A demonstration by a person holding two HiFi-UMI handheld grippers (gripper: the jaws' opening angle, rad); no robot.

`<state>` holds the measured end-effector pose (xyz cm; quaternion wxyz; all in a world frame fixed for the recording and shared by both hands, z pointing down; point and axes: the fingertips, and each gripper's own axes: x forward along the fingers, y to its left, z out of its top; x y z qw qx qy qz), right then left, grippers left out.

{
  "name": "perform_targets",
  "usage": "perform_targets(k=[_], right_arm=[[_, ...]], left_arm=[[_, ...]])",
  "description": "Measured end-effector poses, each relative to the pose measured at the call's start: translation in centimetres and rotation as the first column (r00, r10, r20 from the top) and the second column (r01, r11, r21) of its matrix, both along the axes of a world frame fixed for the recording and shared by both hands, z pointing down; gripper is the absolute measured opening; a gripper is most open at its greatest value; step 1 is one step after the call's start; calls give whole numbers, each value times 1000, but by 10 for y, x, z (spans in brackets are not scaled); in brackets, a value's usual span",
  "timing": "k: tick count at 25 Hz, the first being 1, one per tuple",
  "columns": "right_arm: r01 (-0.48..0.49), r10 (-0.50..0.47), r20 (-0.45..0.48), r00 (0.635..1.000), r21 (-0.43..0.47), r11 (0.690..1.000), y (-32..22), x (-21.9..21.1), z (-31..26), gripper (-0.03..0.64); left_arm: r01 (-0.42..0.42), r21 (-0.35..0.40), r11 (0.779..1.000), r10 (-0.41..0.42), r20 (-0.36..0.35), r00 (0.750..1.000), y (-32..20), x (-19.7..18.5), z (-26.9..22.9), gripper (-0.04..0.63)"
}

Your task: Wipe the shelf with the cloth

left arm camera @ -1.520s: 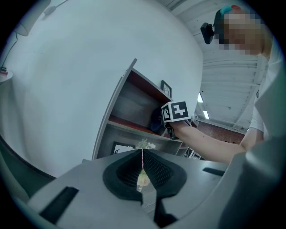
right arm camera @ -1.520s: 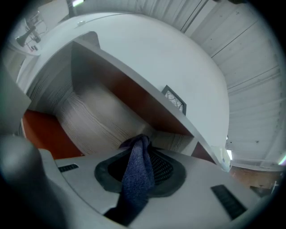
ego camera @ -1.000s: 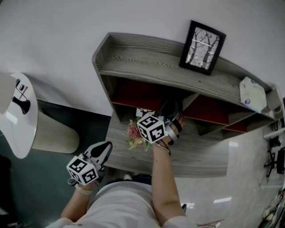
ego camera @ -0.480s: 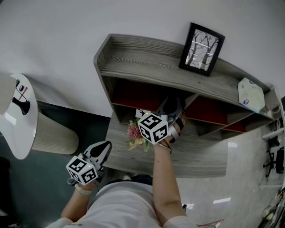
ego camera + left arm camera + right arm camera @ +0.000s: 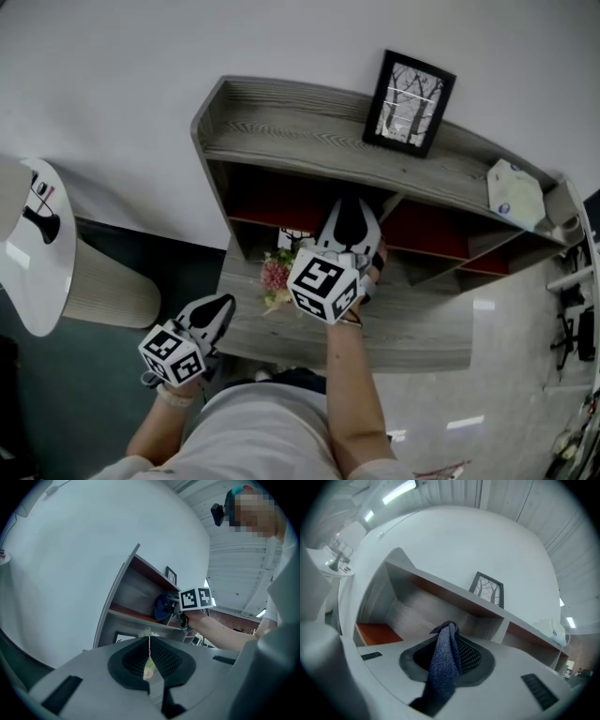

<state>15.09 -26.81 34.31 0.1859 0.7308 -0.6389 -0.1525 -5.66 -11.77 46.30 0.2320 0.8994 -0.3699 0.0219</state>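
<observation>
Cloth [image 5: 445,665], blue knit, is clamped between the jaws of the right gripper [image 5: 349,211]. A fold stands above the jaw tips and the remainder hangs down in front of them. Left gripper [image 5: 221,306] is held low, close to the person's torso and well apart from the shelf [image 5: 281,127]. Its jaws are pressed together with nothing between them. Right gripper reaches over the lower board of the shelf, placing the cloth at the mouth of a middle compartment, to the right of a bunch of flowers [image 5: 276,276]. Contact between cloth and shelf surface cannot be determined. Compartment backs are red. On the top board, a picture frame [image 5: 409,101] stands at the wall and a white packet [image 5: 514,193] lies near the right end
</observation>
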Motion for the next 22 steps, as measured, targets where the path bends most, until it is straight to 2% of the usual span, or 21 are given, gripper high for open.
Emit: perform_targets(k=[4,7,9,13,17,22], right_arm=[[149,-150,65,987,28,988,22,-9,-9,72],[238,-241,179,954,42,970,44,-11,-9,72],[276,-280,220,935,50,960,59,-11,-8,72],[331,-331,321,888,56,942,88,-7,-2,72],[346,-337,401,852,52,937,111,-2,7,72],[394,-367,433,823,30,919,138,-1,33,72]], left_arm=[[-24,23,999,24,-19,1000,3,12,-11,17],[-42,44,998,43,-20,999,4,20,-18,17],[-55,56,997,56,-20,998,4,27,-23,17],[-86,75,993,88,-19,996,8,40,-30,17],[-113,88,990,114,-13,993,11,50,-34,17],[-136,89,987,138,-14,990,13,59,-34,17]])
